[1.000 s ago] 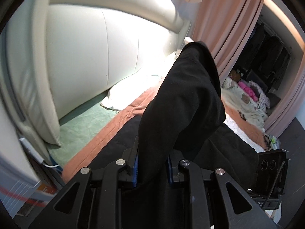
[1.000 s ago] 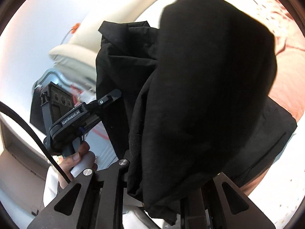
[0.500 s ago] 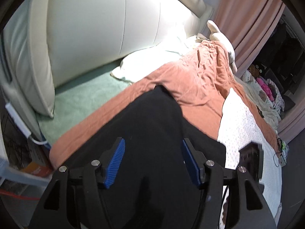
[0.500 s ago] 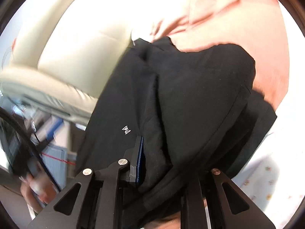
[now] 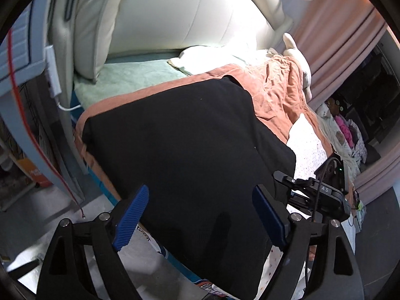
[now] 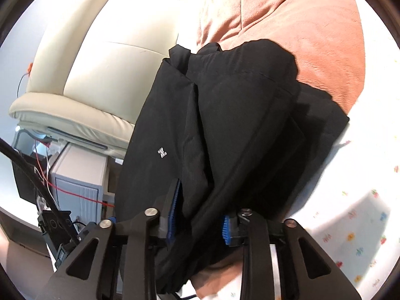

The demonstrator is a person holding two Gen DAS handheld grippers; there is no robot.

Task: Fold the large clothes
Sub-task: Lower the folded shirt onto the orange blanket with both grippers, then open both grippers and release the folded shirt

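Observation:
A large black garment (image 5: pixel 190 150) lies folded flat on the bed, over the rust-coloured blanket (image 5: pixel 277 92). My left gripper (image 5: pixel 200 215) is open just above its near edge, blue pads spread wide, holding nothing. In the right wrist view my right gripper (image 6: pixel 200 215) is shut on a bunched fold of the black garment (image 6: pixel 225 115), which carries a small white logo (image 6: pixel 162 153). The cloth hides most of both right pads. The right gripper also shows in the left wrist view (image 5: pixel 312 195), at the garment's right edge.
A cream padded headboard (image 5: pixel 180 17) stands behind the bed, with a white pillow (image 5: pixel 207 55) and green sheet (image 5: pixel 125 75). A white patterned sheet (image 6: pixel 350 200) covers the bed's near side. A bedside cabinet (image 6: pixel 80 180) with red wire stands left. Curtains (image 5: pixel 345 50) hang right.
My left gripper let go of the black garment and opened wide. The garment dropped from held up to lying flat on the bed. My right gripper stayed shut on it and came down.

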